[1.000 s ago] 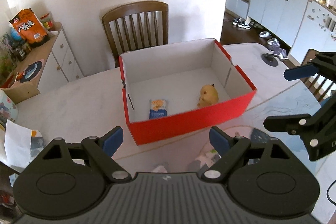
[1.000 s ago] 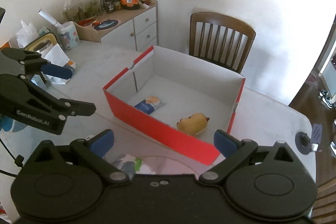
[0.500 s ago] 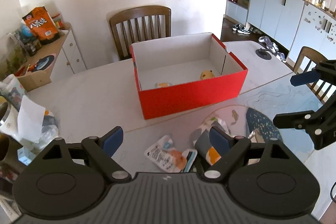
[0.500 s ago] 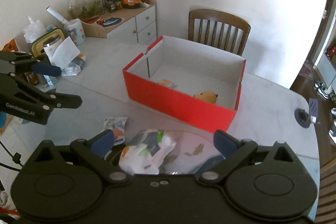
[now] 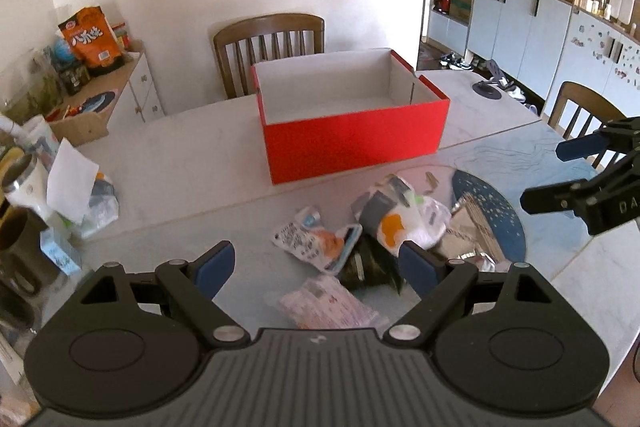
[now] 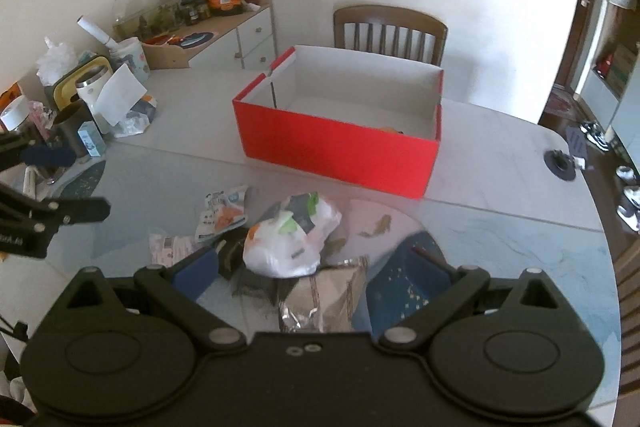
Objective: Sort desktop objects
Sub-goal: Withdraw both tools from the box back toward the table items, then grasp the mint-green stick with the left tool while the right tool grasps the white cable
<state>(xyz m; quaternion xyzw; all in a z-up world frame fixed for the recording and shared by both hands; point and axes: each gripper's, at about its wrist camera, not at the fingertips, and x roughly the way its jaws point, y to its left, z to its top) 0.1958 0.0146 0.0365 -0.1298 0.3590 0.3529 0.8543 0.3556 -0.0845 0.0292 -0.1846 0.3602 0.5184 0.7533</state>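
A red cardboard box (image 5: 352,139) (image 6: 340,147) with a white inside stands open on the table; only a sliver of something yellow (image 6: 391,129) shows over its near wall. In front of it lies a pile of packets: a white plastic bag (image 5: 404,223) (image 6: 292,239), a white-and-orange packet (image 5: 308,241) (image 6: 222,215), a pink packet (image 5: 332,303) (image 6: 168,247) and a foil packet (image 6: 324,295). My left gripper (image 5: 316,267) (image 6: 72,183) hovers open over the pile's left side. My right gripper (image 6: 310,271) (image 5: 560,171) stands open above the white bag, its pads apart from it.
A wooden chair (image 5: 268,43) stands behind the box. Cups, paper and small cartons (image 6: 96,95) crowd the table's left edge, beside a sideboard with an orange snack bag (image 5: 92,39). A dark blue round mat (image 5: 500,219) lies under the pile's right side. Another chair (image 5: 580,111) sits at the right.
Both grippers have drawn back from the box toward the table's near side. The box's contents have dropped behind its near wall, and the packet pile has come into view under the fingers.
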